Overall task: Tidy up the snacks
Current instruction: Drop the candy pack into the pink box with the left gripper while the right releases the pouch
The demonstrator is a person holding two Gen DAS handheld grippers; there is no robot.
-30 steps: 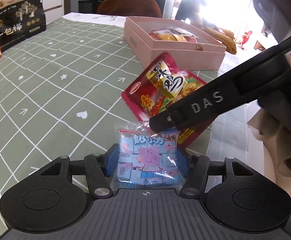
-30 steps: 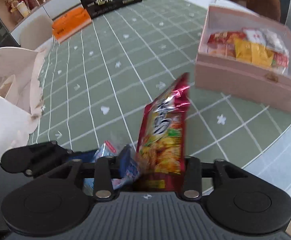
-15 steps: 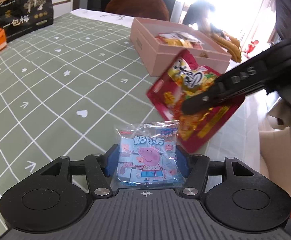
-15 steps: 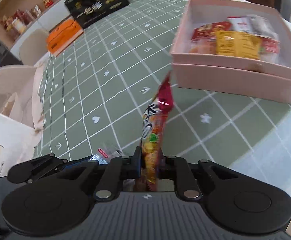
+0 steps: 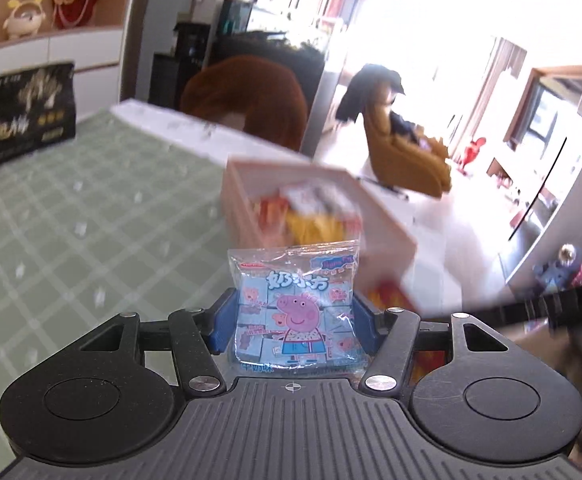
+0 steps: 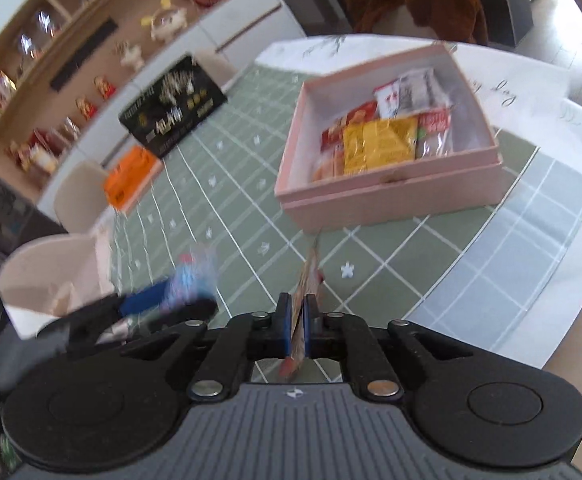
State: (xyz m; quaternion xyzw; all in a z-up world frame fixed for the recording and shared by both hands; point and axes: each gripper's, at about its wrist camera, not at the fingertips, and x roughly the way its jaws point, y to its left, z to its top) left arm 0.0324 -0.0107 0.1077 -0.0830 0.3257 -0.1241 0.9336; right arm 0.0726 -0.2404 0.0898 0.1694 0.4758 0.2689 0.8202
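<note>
Two grippers, both carrying snacks. L gripper (image 5: 295,320) is gripping a small clear packet of pale-blue cubes with a pink cartoon pig print (image 5: 297,308), blue pads pressing on both side edges; packet is standing upright, held above the table, front facing cam. R gripper (image 6: 298,330) is clamping a flat red and yellow foil snack bag (image 6: 309,280) edge-on, jaws almost fully closed w/ just the thin bag between the blue pads; bag is sticking up and fwd out of the jaws, tip pointing toward the box.

Open pink rectangular cardboard box (image 6: 395,196) is sitting on the green white-grid tablecloth (image 6: 227,216) ahead of both grippers, well apart from R bag tip. Inside: yellow packet (image 6: 379,142), red ones, white/grey wrapper (image 6: 415,90), all bunched in the middle, right part of the box floor bare. Box in L view is motion-blurred, just beyond the pig packet.

In R view the L gripper is showing at lower left, blurred, blue packet in its fingers. Black gift box with gold print (image 6: 173,108) and orange carton (image 6: 129,176) are sitting at the far table edge. White paper bag (image 6: 51,268) at left, near L gripper.
</note>
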